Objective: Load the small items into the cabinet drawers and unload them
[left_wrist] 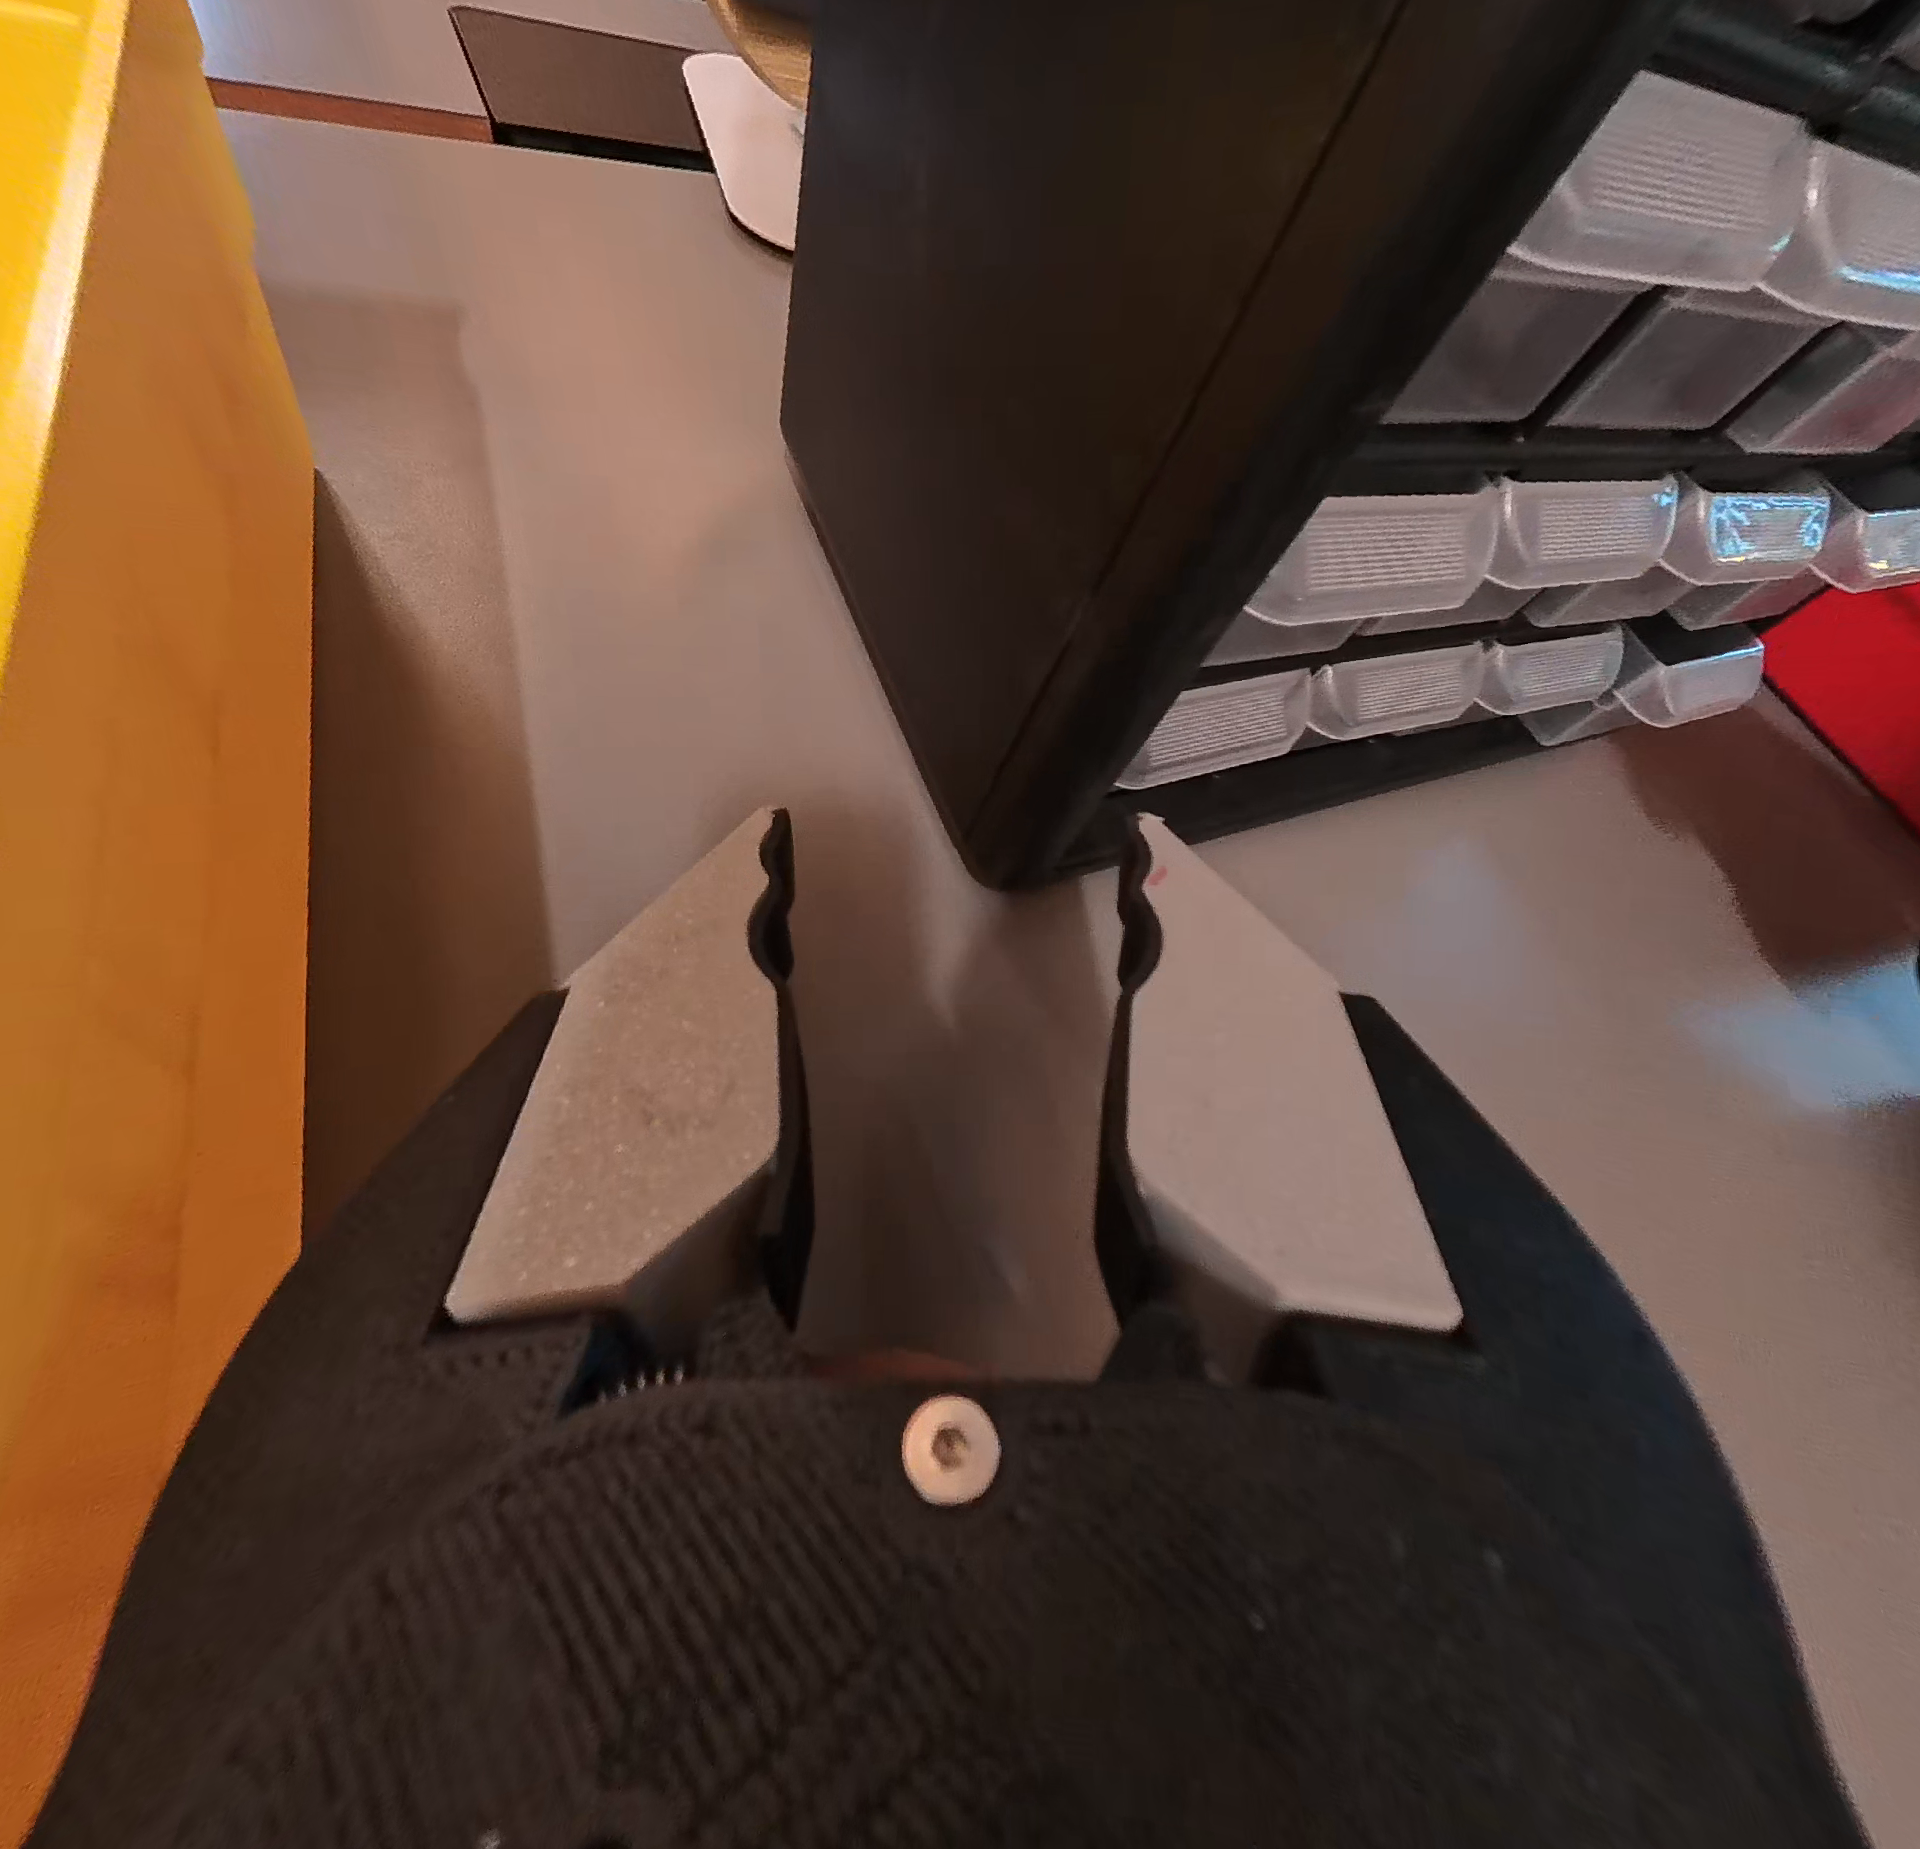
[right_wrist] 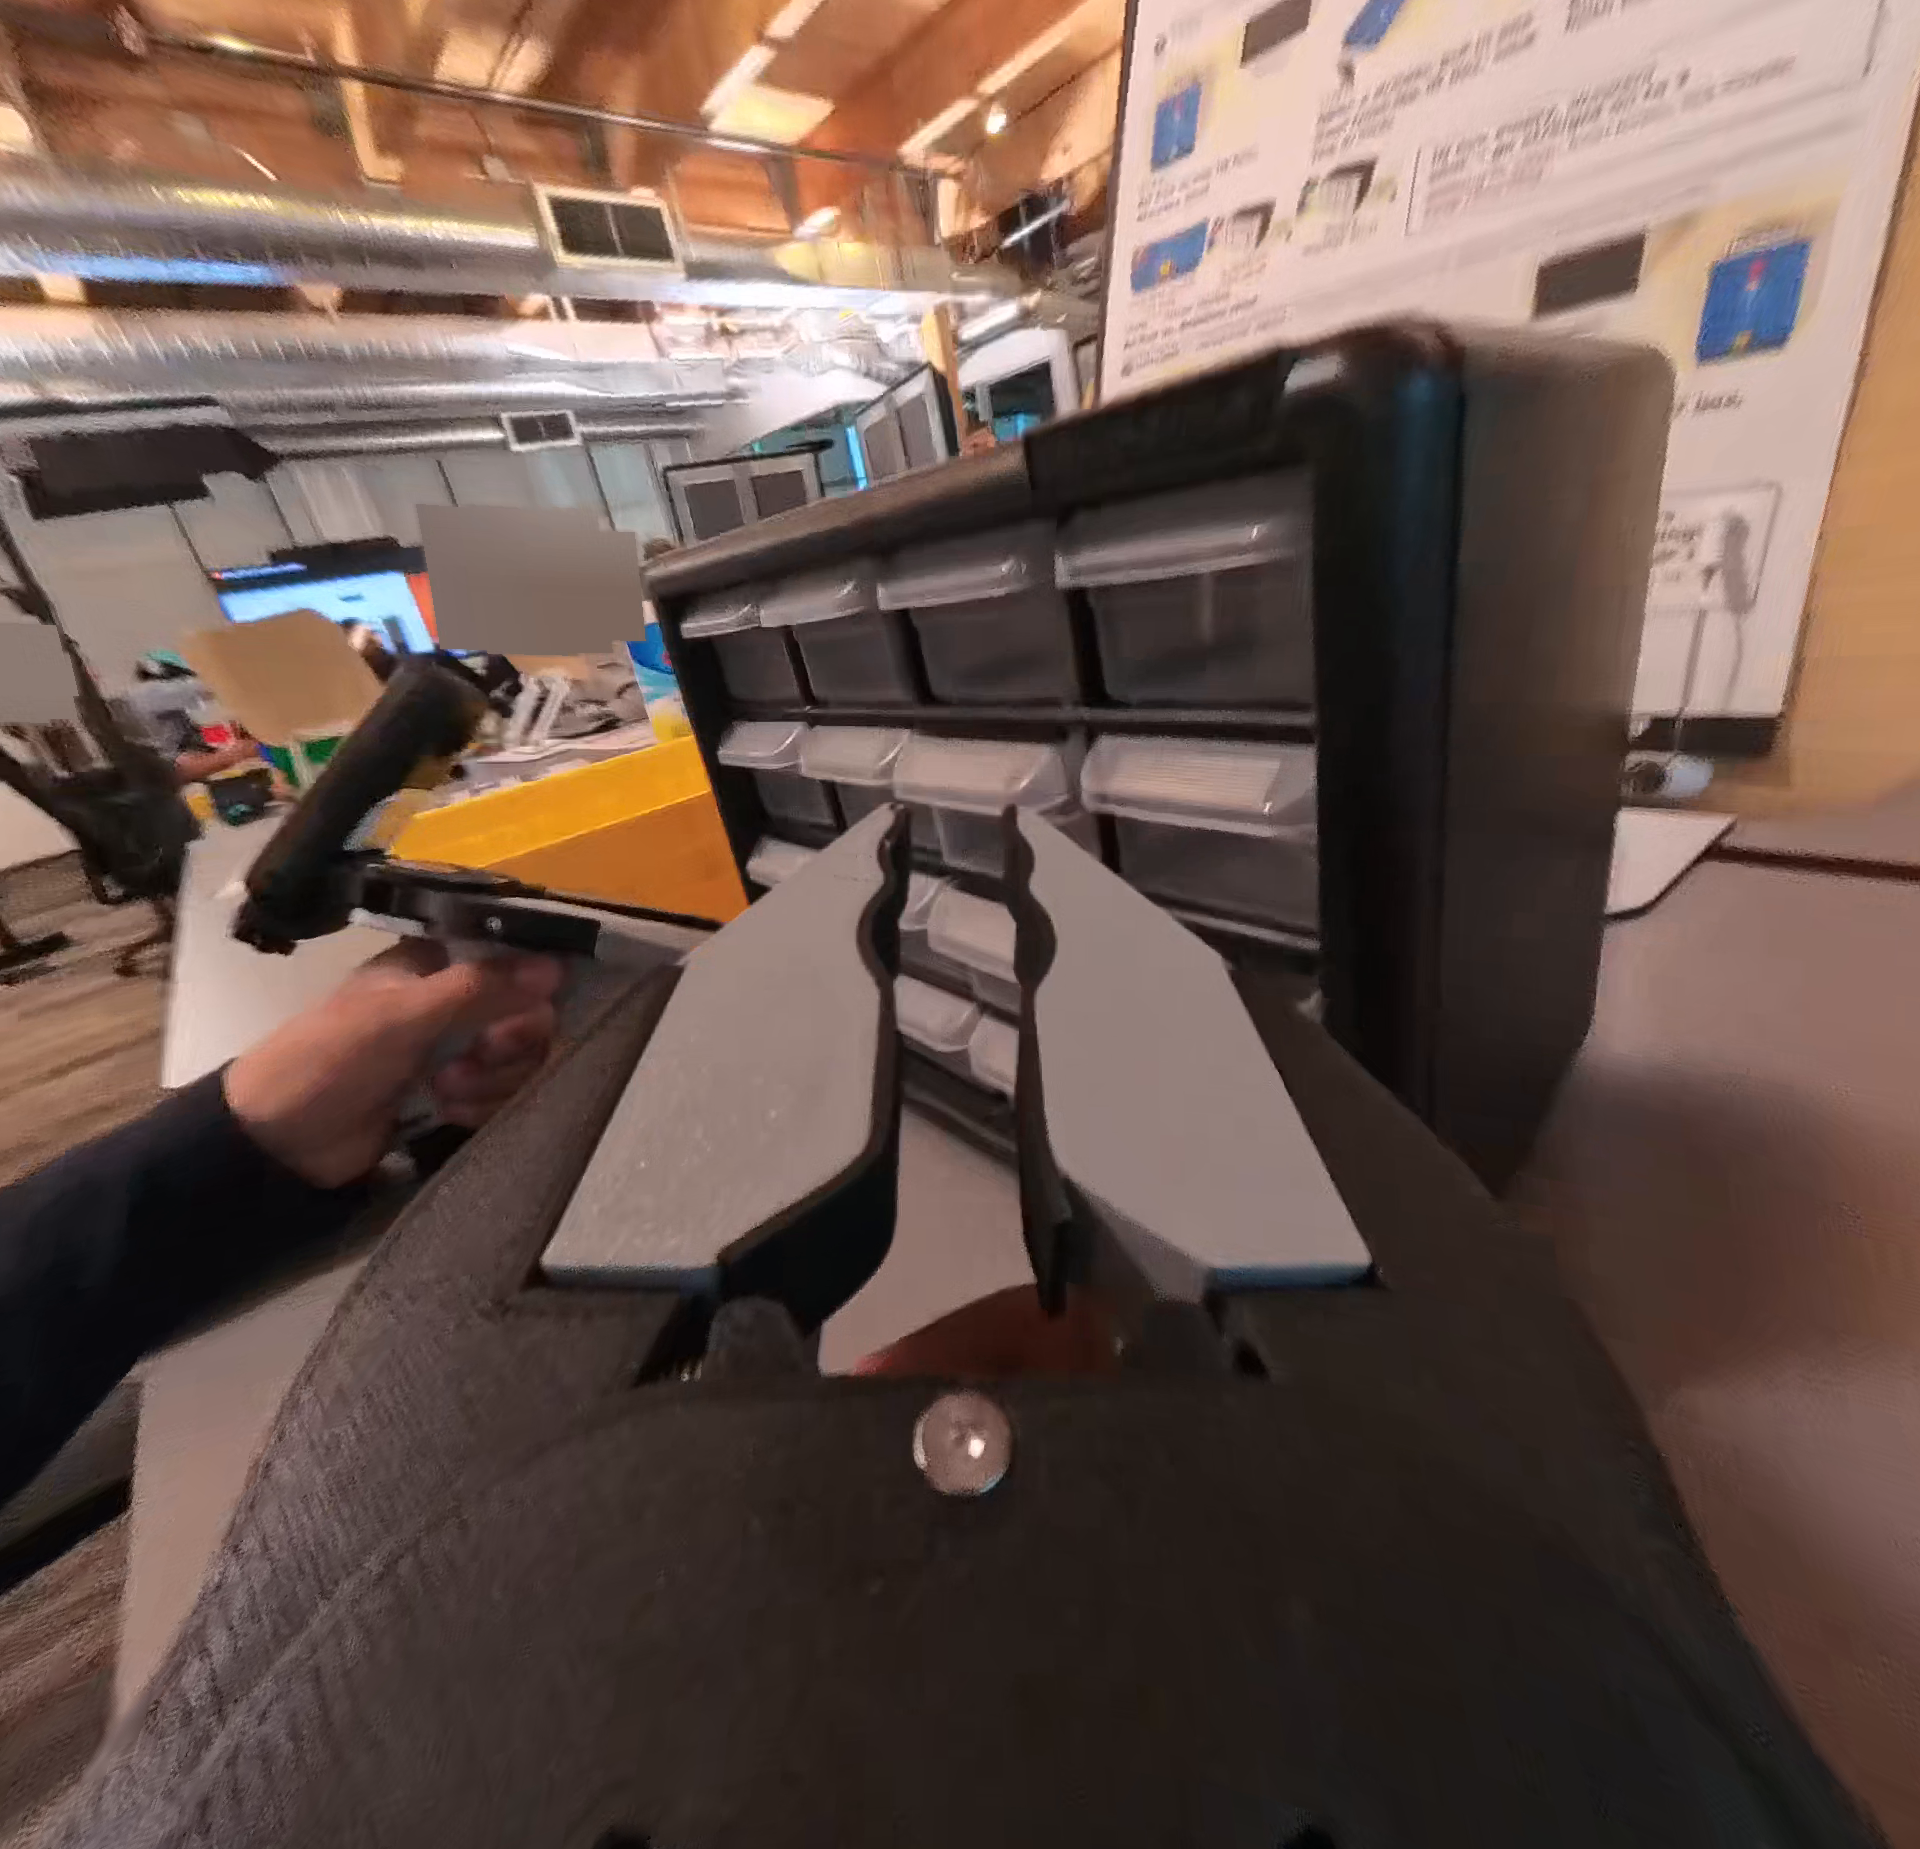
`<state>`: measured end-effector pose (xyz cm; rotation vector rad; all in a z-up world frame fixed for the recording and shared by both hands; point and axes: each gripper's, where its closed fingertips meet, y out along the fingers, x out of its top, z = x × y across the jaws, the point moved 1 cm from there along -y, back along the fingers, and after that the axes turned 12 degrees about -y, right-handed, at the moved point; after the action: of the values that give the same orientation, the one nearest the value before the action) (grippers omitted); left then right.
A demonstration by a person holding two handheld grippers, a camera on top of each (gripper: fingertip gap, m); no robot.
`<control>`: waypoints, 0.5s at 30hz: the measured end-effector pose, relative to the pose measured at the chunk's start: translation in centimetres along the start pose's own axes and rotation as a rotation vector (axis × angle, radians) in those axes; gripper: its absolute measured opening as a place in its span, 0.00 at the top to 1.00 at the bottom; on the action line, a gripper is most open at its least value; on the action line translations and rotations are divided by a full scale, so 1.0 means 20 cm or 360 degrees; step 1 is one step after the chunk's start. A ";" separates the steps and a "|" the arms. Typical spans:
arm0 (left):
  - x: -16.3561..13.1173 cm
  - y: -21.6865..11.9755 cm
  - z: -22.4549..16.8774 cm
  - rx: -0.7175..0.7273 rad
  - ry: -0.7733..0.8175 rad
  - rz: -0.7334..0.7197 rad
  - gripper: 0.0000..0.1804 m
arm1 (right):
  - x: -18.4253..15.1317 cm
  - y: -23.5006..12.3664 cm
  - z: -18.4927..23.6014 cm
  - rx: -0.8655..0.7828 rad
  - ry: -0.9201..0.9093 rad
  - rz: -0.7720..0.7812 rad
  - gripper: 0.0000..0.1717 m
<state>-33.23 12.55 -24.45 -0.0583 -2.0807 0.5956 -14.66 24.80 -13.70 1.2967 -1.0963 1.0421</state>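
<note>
Facing the black drawer cabinet (right_wrist: 1143, 760) on the grey table (left_wrist: 1455, 968), the right gripper (right_wrist: 951, 833) has its jaws narrowly parted and bare just before the clear drawers (right_wrist: 977, 771). The left gripper (left_wrist: 956, 843) is spread wide and bare at the cabinet's bottom corner, with a yellow bin (left_wrist: 125, 656) to its left.

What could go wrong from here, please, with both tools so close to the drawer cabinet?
The left tool, open and empty, sits right at the cabinet's bottom corner; pushing on could shove or tip it. The right tool, jaws narrowly apart and empty, faces closed clear drawers; the view is blurred, so it could easily strike a drawer front.
</note>
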 end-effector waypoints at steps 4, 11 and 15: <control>0.00 0.00 0.00 0.0004 0.0007 0.0008 0.66 | -0.06 -0.01 -0.05 -0.0037 0.0212 0.0028 0.85; -0.01 0.00 0.00 0.0001 0.0007 0.0017 0.66 | -0.07 0.05 -0.11 -0.0072 0.0339 0.0041 0.84; -0.01 0.01 0.00 0.0003 0.0013 0.0024 0.66 | -0.06 0.08 -0.13 -0.0076 0.0461 -0.0015 0.88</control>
<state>-33.12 12.62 -24.65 -0.0751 -2.0734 0.6053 -16.47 27.51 -14.58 1.0724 -0.8885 1.1491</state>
